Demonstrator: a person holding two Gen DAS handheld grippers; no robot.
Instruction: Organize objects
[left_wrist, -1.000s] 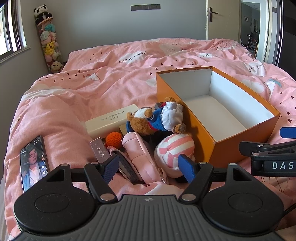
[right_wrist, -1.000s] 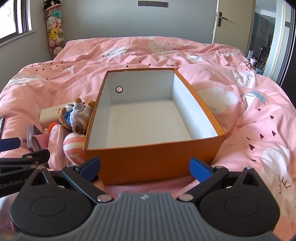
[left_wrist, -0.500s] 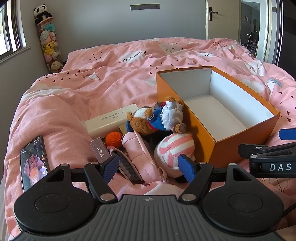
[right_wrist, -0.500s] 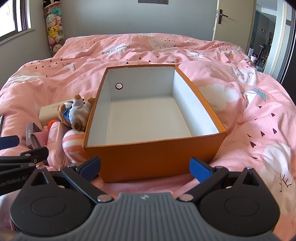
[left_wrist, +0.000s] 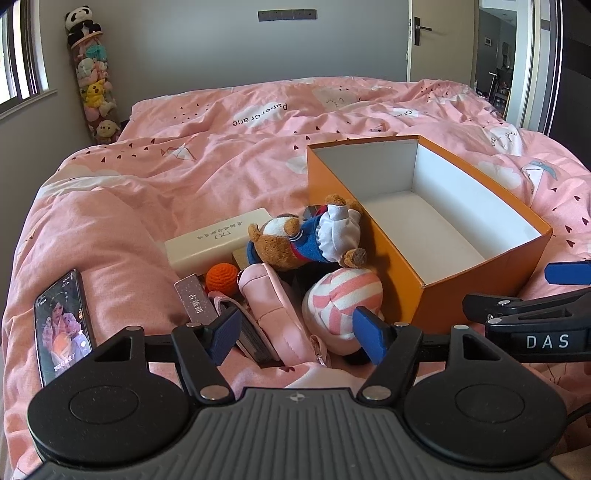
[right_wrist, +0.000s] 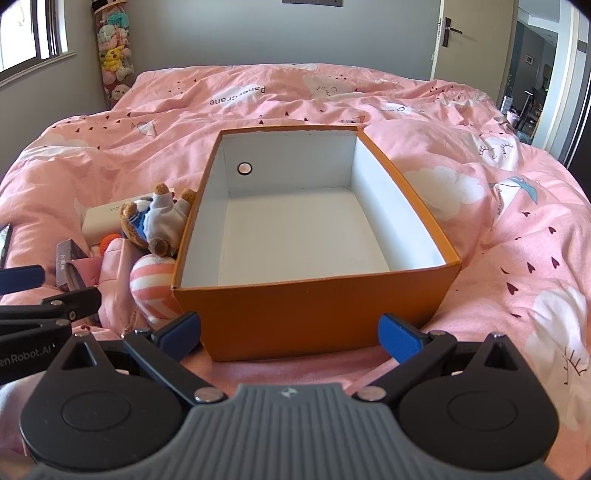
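An empty orange box (left_wrist: 402, 273) with a white inside sits on the pink bed; it also shows in the right wrist view (right_wrist: 314, 314). Left of it lies a pile: a brown teddy bear (left_wrist: 310, 240) in blue and white, a pink-and-white striped plush ball (left_wrist: 341, 299), a pink pouch (left_wrist: 273, 306), an orange crochet ball (left_wrist: 221, 277), a cream box (left_wrist: 218, 242) and a small brown box (left_wrist: 195, 301). My left gripper (left_wrist: 295, 334) is open, just short of the pouch and striped ball. My right gripper (right_wrist: 290, 334) is open and empty before the box's near wall.
A phone (left_wrist: 61, 325) with a lit screen lies on the duvet at the left. A tall tube of plush toys (left_wrist: 92, 81) stands in the far left corner. An open door (left_wrist: 495, 62) is at the far right. The duvet (right_wrist: 517, 221) is rumpled around the box.
The right gripper has risen and tilted down a little, so the box sits lower in its view. The left gripper has barely moved. The phone's screen picture has changed.
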